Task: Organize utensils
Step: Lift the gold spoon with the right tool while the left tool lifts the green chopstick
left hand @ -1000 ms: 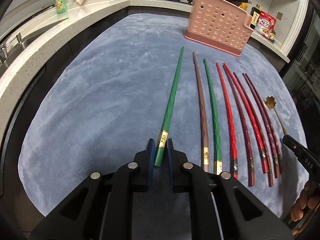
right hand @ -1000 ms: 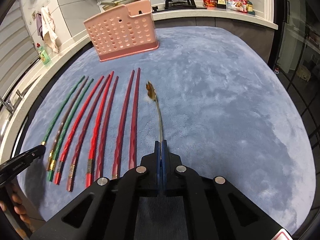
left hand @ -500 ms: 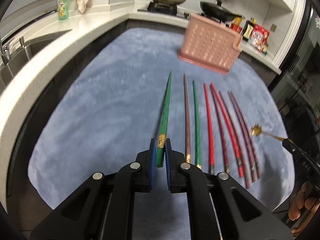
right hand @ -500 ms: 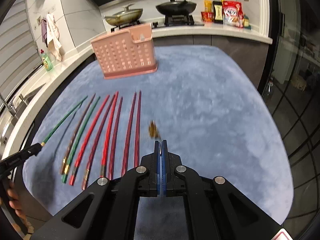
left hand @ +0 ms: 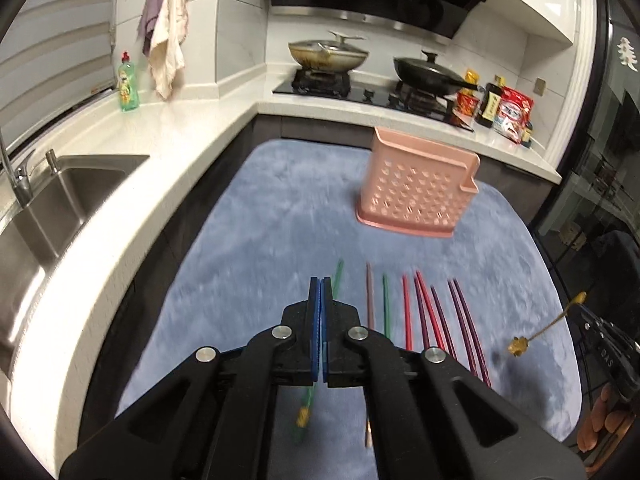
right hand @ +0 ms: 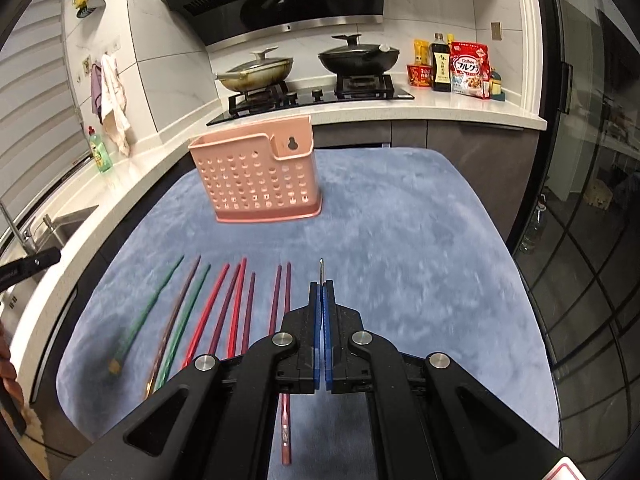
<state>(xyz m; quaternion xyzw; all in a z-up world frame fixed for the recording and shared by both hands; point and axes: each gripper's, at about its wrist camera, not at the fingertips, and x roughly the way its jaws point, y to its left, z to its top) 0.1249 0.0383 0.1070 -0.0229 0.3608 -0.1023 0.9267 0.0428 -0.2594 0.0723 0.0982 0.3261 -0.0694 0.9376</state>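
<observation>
- A kitchen with a white counter, a steel sink [left hand: 60,200] on the left and two pans on a far stove is surrounding a worktop that is wearing a blue-grey plush mat [left hand: 280,208].
- A pink perforated plastic utensil holder [left hand: 416,188] is standing upright at the far side of the mat.
- A row of red, maroon, brown and green chopsticks [right hand: 236,304] is lying side by side on the near part, well apart from the holder.
- The left tongs [left hand: 321,292] are hovering above the mat with pads pressed together and apparently nothing between them. The long green chopstick with a gold band [right hand: 148,312] seems to be lying on the mat beneath them, leftmost in the row.
- The right tongs [right hand: 322,292] are pinching the thin handle of a small gold metal spoon [left hand: 552,326], which is hanging in the air on the right, clear of the mat.
- The spoon is looking light, stiff and slick; gripped near one end, it is likely to pivot, so a firm pinch is advisable.
- The chopsticks are appearing light, rigid and prone to rolling; taking hold near the thicker banded end, square across the shaft, is probably working best on the soft mat.
</observation>
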